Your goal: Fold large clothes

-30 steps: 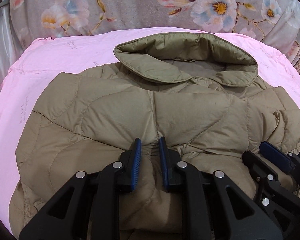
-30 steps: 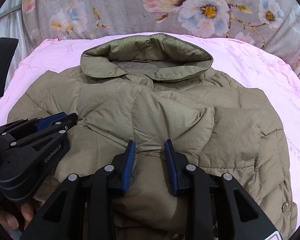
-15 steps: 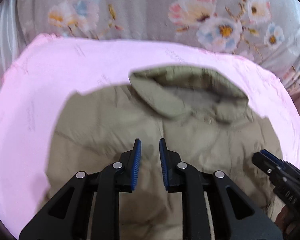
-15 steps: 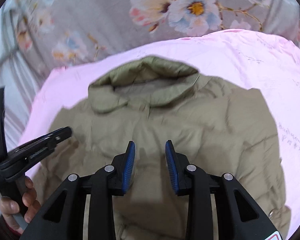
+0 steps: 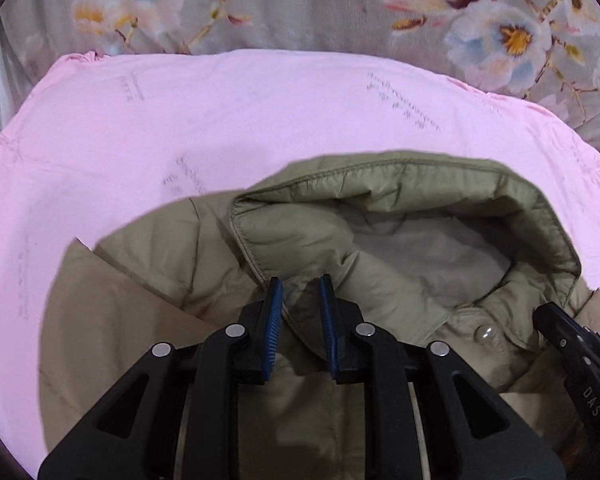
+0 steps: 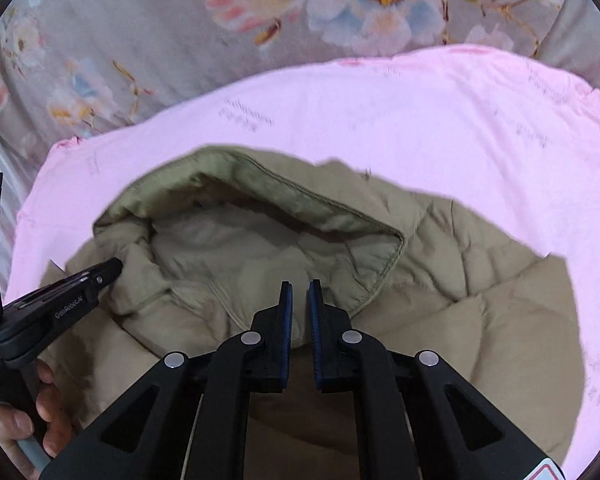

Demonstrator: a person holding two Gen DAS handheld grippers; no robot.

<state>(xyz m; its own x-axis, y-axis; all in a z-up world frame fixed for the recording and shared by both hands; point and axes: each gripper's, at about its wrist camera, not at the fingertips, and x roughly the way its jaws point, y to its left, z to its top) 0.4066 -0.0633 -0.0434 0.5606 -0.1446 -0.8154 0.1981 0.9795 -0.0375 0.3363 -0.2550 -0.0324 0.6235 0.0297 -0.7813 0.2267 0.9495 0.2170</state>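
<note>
A tan quilted jacket (image 5: 140, 320) lies front-up on a pink sheet (image 5: 260, 120), its olive collar (image 5: 380, 184) spread open. My left gripper (image 5: 300, 292) hovers at the collar's left point, its jaws narrow, with jacket fabric gathered between and under the pads. In the right wrist view the jacket (image 6: 480, 340) fills the lower half. My right gripper (image 6: 299, 292) is at the collar's (image 6: 280, 184) right point; its jaws are closing to a thin gap on a fold of jacket. Each gripper shows in the other's view: right gripper (image 5: 544, 314), left gripper (image 6: 112, 270).
A grey floral bedcover (image 5: 300, 8) lies behind the pink sheet (image 6: 420, 120), which reaches far beyond the collar. A person's hand (image 6: 40, 420) grips the left tool's handle. A pearl snap (image 5: 485, 334) sits below the collar.
Both grippers have travelled from the jacket's lower body up to the collar, with fabric still under them. The right jaws have drawn much closer together; the left gap is unchanged.
</note>
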